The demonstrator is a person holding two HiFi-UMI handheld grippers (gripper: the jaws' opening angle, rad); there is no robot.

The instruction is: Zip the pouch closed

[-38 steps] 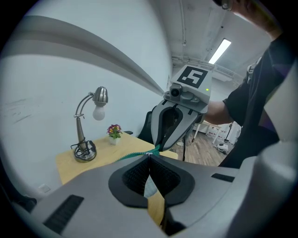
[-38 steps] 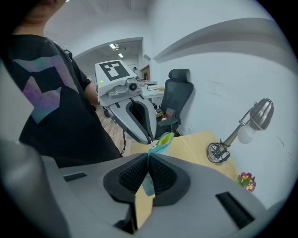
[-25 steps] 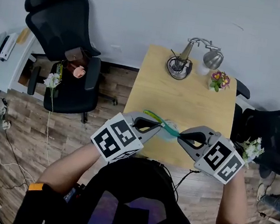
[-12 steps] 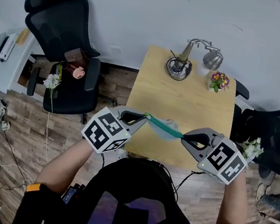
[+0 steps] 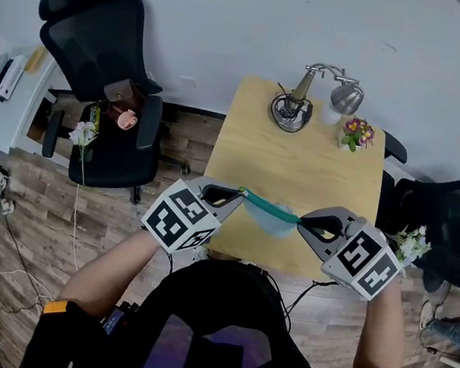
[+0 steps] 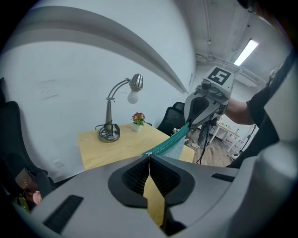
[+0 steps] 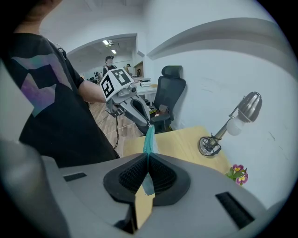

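Observation:
A clear pouch [image 5: 270, 213] with a teal zipper strip hangs stretched between my two grippers above the front edge of the wooden table [image 5: 302, 160]. My left gripper [image 5: 241, 194] is shut on the zipper pull at the strip's left end; in the left gripper view the jaws [image 6: 149, 156] meet on a thin white tab, and the teal strip [image 6: 170, 141] runs off to the right gripper [image 6: 189, 124]. My right gripper [image 5: 300, 221] is shut on the pouch's right end; in its own view the pouch [image 7: 150, 138] passes between the pads [image 7: 148, 158] toward the left gripper [image 7: 148, 123].
At the table's back stand a metal desk lamp [image 5: 298, 103] and a small flower pot [image 5: 358, 131]. A black office chair [image 5: 109, 75] stands to the left, another [image 5: 447, 224] to the right. The white wall lies behind the table.
My left gripper has moved left, away from the right one, and the teal strip now lies longer and straighter between them. The right gripper has kept still.

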